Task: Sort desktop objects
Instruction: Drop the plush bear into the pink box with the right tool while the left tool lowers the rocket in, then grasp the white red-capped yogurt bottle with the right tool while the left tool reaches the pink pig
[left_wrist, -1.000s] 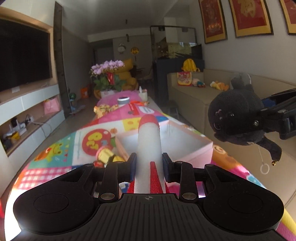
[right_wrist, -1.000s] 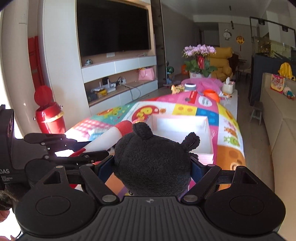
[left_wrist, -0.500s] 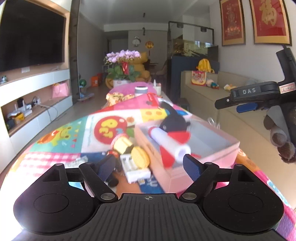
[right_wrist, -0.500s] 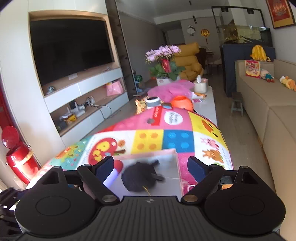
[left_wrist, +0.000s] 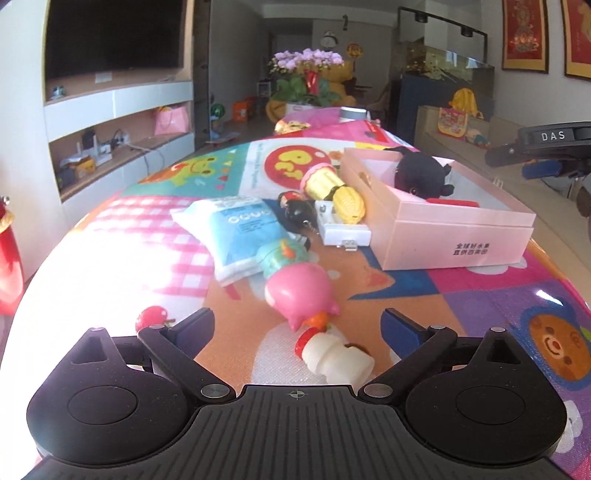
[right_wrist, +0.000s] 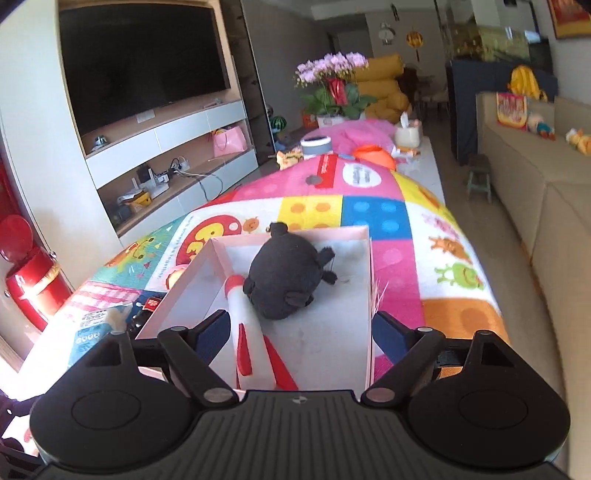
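Note:
An open pink box (left_wrist: 458, 229) stands on the colourful mat, holding a black plush (left_wrist: 421, 177) and a white foam rocket with red fins (right_wrist: 243, 332). My right gripper (right_wrist: 301, 319) hovers over the box's near end (right_wrist: 369, 280). Its jaws are wide apart and closing a little, pressing on nothing, and the black plush (right_wrist: 284, 277) lies just beyond them. My left gripper (left_wrist: 297, 319) is low over the mat with its jaws opening. A pink pig figure (left_wrist: 295, 284) and a small white bottle (left_wrist: 336, 360) lie on the mat between its fingers, untouched by the pads.
Left of the box lie a blue wipes packet (left_wrist: 236, 229), a yellow toy (left_wrist: 332, 188), a white case (left_wrist: 340, 229), a small black toy (left_wrist: 299, 212) and a red cherry (left_wrist: 149, 317). Flowers (right_wrist: 332, 85) stand at the table's far end and a sofa (right_wrist: 535, 206) runs along the right.
The left gripper let go of the rocket and the right gripper of the black plush; both lie in the box. Both grippers drew back and sank, the left over the loose toys.

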